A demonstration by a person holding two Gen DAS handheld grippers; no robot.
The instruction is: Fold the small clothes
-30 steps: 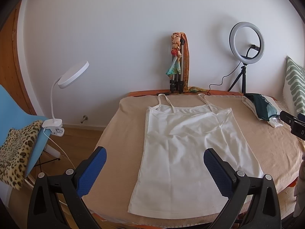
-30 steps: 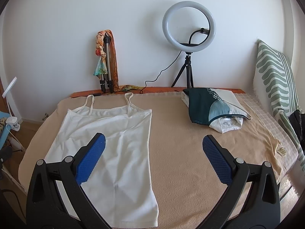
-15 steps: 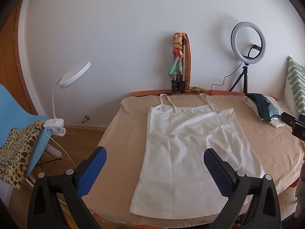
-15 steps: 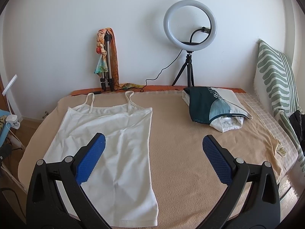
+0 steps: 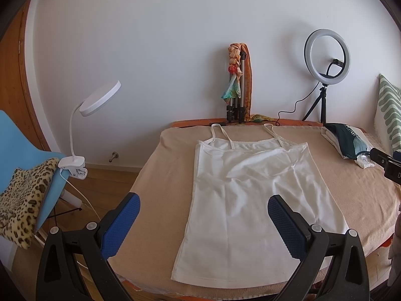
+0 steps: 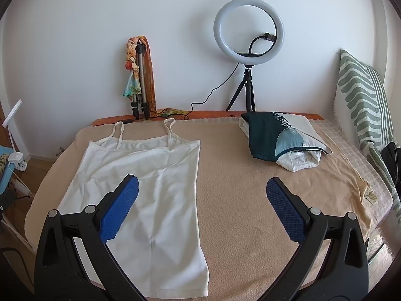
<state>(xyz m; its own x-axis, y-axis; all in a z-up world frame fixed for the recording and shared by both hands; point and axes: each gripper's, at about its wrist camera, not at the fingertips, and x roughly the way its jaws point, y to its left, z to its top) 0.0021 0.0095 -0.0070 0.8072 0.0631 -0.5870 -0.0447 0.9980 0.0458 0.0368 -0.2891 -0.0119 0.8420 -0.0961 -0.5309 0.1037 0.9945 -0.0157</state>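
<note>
Two grippers, both mine, are held above the near edge of the bed, each with its blue-padded jaws spread wide and nothing between them. My left gripper [image 5: 203, 213] frames the lower left part of the white camisole [image 5: 250, 195]; my right gripper [image 6: 202, 198] frames bare beige blanket [image 6: 238, 188] just beside the garment's right edge. Neither touches cloth.

The camisole [image 6: 140, 195] lies flat and unfolded on the left half of the blanket, hem toward me, its two thin straps reaching to the far edge.

Farther right, well apart from the camisole, sits a stack of folded clothes [image 6: 280, 135]: a dark green piece on top of white ones; how many I cannot tell. A green-striped cushion [image 6: 363, 95] leans at the right side.

At the wall stand a folded tripod [image 6: 139, 80] draped with a coloured scarf and a ring light [image 6: 248, 30] on its small stand. Off the bed's left side, a white clip lamp [image 5: 97, 100] is clamped to a blue chair [image 5: 22, 155] carrying a leopard-print throw [image 5: 22, 195].
</note>
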